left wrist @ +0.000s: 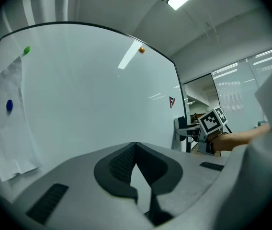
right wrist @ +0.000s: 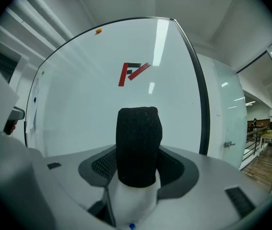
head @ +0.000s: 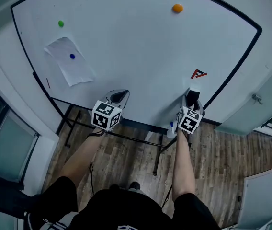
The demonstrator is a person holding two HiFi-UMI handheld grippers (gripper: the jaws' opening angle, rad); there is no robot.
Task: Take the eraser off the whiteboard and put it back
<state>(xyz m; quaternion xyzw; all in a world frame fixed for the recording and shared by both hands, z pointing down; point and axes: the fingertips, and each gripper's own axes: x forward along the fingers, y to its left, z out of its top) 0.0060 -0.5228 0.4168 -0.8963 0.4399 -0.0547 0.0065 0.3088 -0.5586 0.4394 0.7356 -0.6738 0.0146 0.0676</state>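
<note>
The whiteboard [head: 136, 47] stands upright in front of me. The eraser [right wrist: 137, 143], a white body with a black felt face, sits between the jaws of my right gripper [right wrist: 137, 150], and both pads press on its sides. In the head view the right gripper [head: 192, 98] holds the eraser [head: 193, 92] at the board's lower right, just below a red logo [head: 198, 74]. My left gripper [head: 120, 96] hovers near the board's bottom edge, left of centre. Its fingertips meet with nothing between them [left wrist: 135, 147]. The left gripper view also catches the right gripper [left wrist: 196, 128] by the board's edge.
A paper sheet [head: 70, 60] is pinned at the board's left by a blue magnet [head: 72, 56]. A green magnet [head: 61, 23] and an orange magnet [head: 177, 7] sit higher up. A blue-capped marker [head: 172, 128] rests below the board by its stand [head: 126, 138]. A glass wall [head: 258, 99] lies to the right.
</note>
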